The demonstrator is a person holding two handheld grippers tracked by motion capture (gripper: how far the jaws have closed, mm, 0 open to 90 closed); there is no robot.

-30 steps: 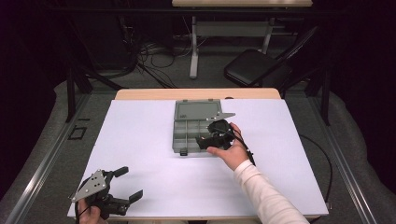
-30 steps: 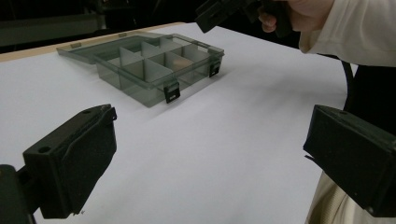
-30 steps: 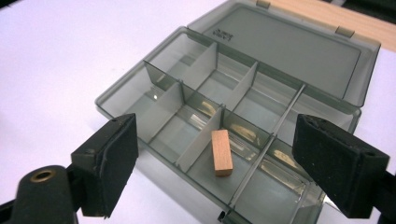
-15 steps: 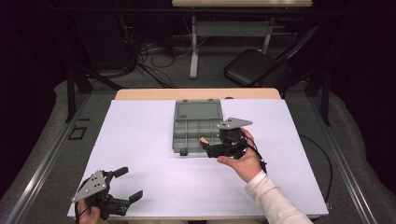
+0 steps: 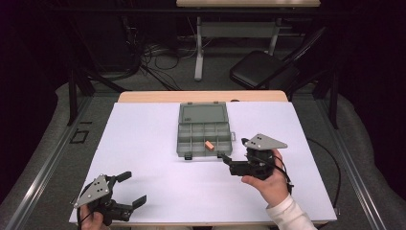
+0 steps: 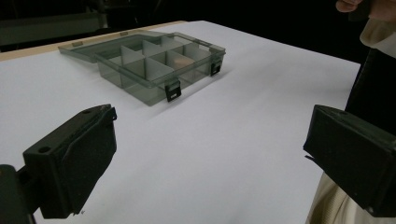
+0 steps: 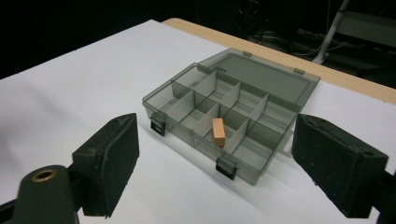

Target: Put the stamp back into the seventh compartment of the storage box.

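**On the white table, an open organizer box with one block inside**

Mid-table sits the organizer box (image 5: 204,136), lid flat open behind it, an orange block (image 7: 218,132) standing in a front-row compartment. I judge the block light, rigid and easy to pinch across its narrow faces; the box looks like thin plastic that would slide if nudged. My right tool (image 5: 229,164) hovers just beside the box's front corner, jaws wide, empty. My left tool (image 5: 128,189) waits near the table's front edge, also spread, holding nothing. Its gripper view blurs the block behind tinted walls; the right gripper view shows it crisply, plus both front latches.
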